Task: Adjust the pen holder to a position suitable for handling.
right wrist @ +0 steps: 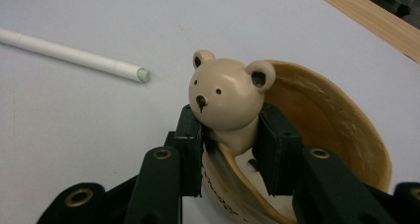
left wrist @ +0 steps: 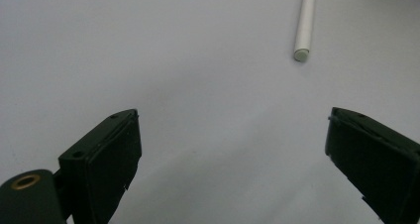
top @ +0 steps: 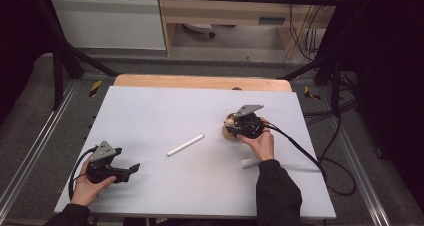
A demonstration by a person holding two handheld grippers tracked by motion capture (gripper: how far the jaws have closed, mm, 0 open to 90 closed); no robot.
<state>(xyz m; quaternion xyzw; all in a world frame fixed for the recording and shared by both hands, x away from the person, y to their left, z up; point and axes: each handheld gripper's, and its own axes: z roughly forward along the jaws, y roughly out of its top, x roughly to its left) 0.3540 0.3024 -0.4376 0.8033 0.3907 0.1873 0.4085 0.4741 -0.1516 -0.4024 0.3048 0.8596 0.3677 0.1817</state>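
White table (top: 165, 116): right gripper (right wrist: 227, 137) pinches bear (right wrist: 227, 95) at the neck, right of pen (top: 185, 145). Lift straight, slowly. Left gripper (left wrist: 233, 154) is spread, idle.

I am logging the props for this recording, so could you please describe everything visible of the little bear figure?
The glossy beige ceramic-looking bear figure has a round head, two small ears with dark hollows, dot eyes and a dark nose. It stands upright at the rim of a tan bowl-like dish that looks to be one piece with it, on the pale table. The right hand-held gripper clamps it just below the head, one black jaw on each side.
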